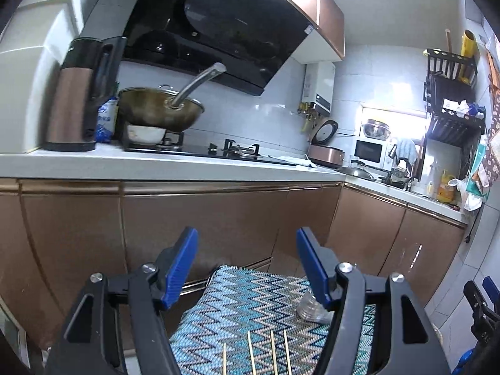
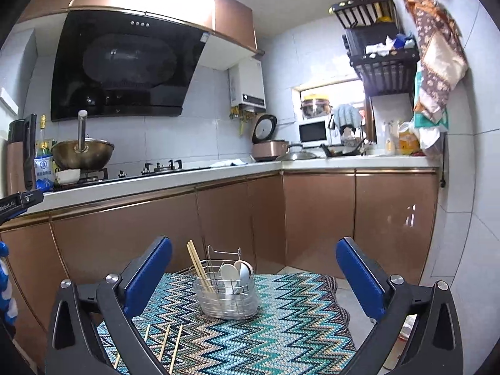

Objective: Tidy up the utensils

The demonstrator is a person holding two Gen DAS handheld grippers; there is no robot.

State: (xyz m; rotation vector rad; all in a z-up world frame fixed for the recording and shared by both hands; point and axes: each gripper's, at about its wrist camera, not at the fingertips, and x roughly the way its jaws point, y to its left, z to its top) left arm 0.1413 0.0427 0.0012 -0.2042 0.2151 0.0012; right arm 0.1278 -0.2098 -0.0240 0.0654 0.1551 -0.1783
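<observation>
Copper-fronted kitchen cabinets (image 2: 318, 212) and a black range hood (image 2: 125, 65) stand behind a tabletop covered by a zigzag cloth (image 2: 281, 318). On it stands 1 wire utensil basket (image 2: 226, 293) holding 2 chopsticks (image 2: 198, 265) and 2 white spoons (image 2: 229, 273), near the cloth's far edge. 3 loose chopsticks (image 2: 164, 343) lie nearer, by the right claw's left finger. Right claw (image 2: 253, 276) is spread wide and empty; left claw (image 1: 247, 268) is also spread, gripping nothing, with a clear bottle (image 1: 309, 307) partly hidden behind its right finger.
</observation>
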